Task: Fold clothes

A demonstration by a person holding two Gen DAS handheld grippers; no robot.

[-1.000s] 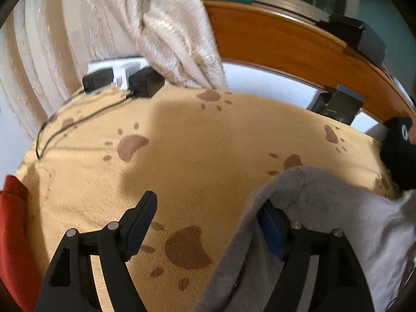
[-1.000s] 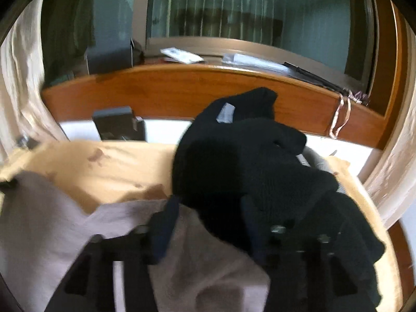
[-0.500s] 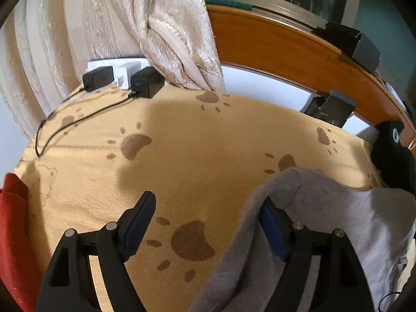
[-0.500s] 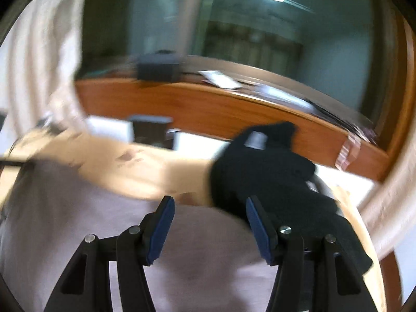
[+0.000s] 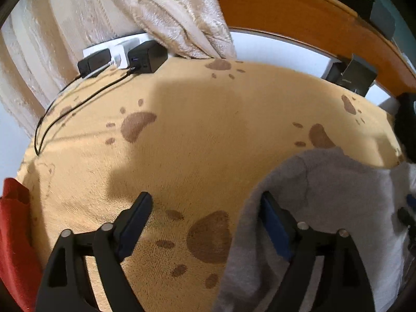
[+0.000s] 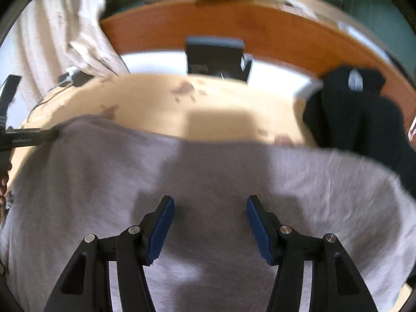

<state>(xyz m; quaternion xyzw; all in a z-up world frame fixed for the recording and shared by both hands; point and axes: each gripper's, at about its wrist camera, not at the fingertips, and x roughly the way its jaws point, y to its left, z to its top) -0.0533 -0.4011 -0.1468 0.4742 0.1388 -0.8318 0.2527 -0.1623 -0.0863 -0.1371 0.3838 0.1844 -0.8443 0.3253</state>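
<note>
On a bed spread with a paw-print blanket [image 5: 197, 119], a red cloth [image 5: 13, 223] lies at the near left edge, chargers [image 5: 145, 57] far left by the curtain [image 5: 166, 7]. The left gripper [image 5: 205, 213] hangs spread wide, nothing between its pads, though the grey garment [image 6: 208, 182] drapes over its right finger. That garment lies across the near middle of the blanket, and the right gripper [image 6: 209, 223] hovers above it, jaws parted and empty. Far right sits a heap of black clothes [image 6: 364, 119] (against the wooden headboard [image 6: 260, 23]). Folding well here likely means pinching two matching edges, keeping the cloth taut, and laying it flat.
</note>
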